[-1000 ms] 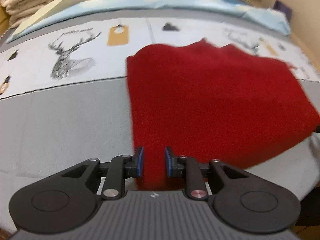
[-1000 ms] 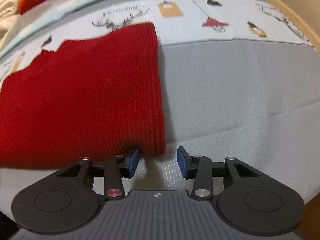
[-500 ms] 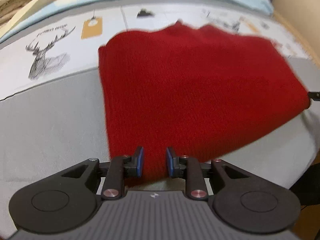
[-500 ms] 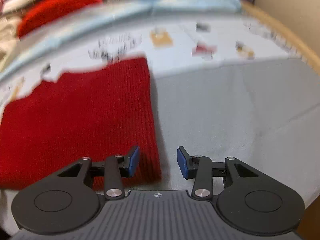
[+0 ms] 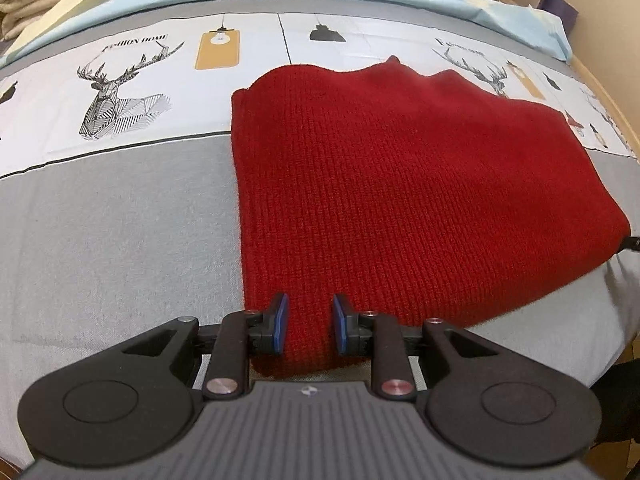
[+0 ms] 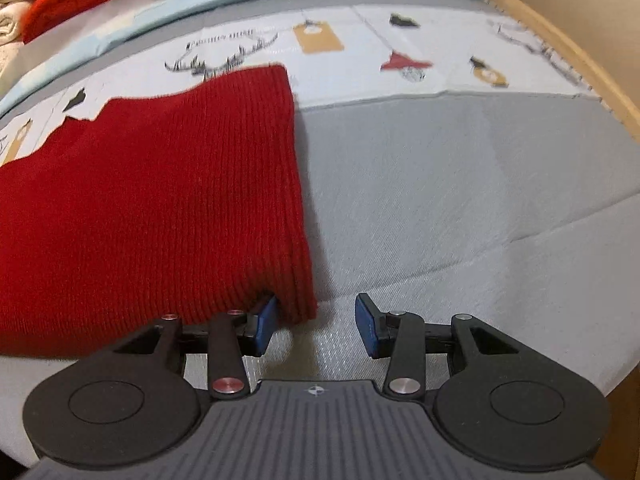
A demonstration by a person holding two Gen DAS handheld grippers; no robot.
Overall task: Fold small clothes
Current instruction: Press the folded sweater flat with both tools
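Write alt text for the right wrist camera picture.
A red knitted garment lies on a grey bedsheet, its near corner between the open fingers of the right gripper. Printed deer and lamp pictures cross the sheet behind.

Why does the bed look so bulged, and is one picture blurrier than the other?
Left wrist view: sharp; the fisheye lens bows the bed sheet into a dome, and the knit of the red garment is crisp. Right wrist view: same bulge, but softer; the deer print at the top is smeared, and the garment casts a shadow on the sheet.
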